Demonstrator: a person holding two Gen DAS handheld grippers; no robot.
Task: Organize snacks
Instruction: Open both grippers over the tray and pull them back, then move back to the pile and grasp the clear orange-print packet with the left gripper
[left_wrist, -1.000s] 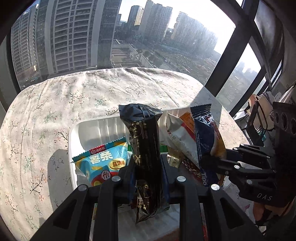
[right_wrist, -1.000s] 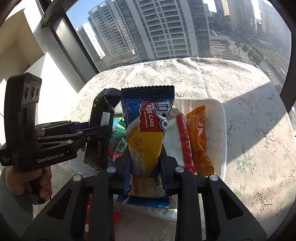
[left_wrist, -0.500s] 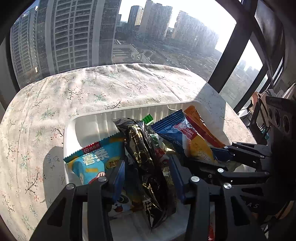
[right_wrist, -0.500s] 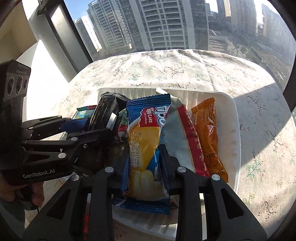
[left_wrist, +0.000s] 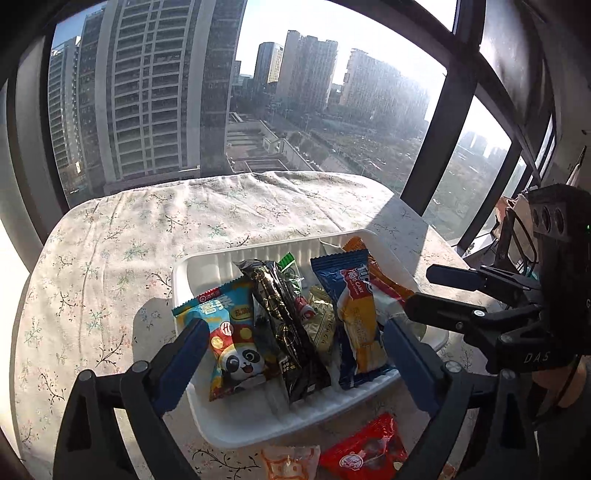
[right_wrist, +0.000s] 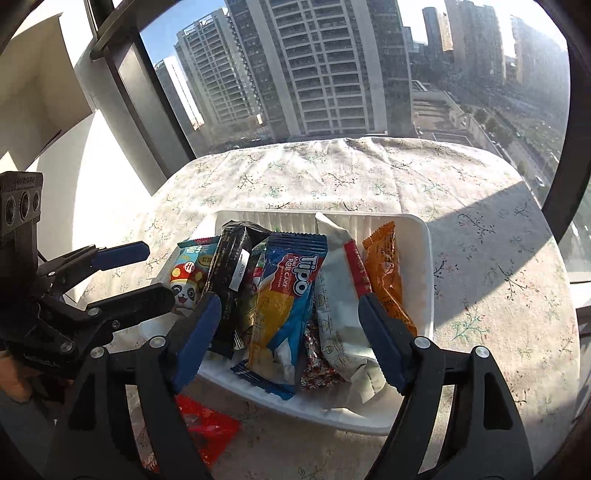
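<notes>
A white tray (left_wrist: 207, 266) on the flowered tablecloth holds several snack packets. The black packet (left_wrist: 284, 321) lies in the tray between a blue panda packet (left_wrist: 232, 339) and the blue Tipo roll cake (left_wrist: 354, 314). My left gripper (left_wrist: 295, 332) hangs above the tray's near side. Its jaws are opening wide, and the pads touch nothing. My right gripper (right_wrist: 290, 306) is also opening above the roll cake (right_wrist: 288, 295), clear of it. A white-and-red packet (right_wrist: 336, 295) and an orange packet (right_wrist: 384, 273) lie at the tray's right. Each gripper shows in the other's view, the right gripper (left_wrist: 424, 291) and the left gripper (right_wrist: 155, 271).
A red packet (left_wrist: 365, 450) and a small orange-and-white packet (left_wrist: 291, 461) lie on the cloth in front of the tray. The cloth-covered table (left_wrist: 147, 229) ends at tall windows behind. A hand (right_wrist: 14, 384) holds the left gripper's handle.
Both grippers opened. The left let go of the black packet and the right let go of the Tipo roll cake, which now lie in the tray. Both grippers drew back and up.
</notes>
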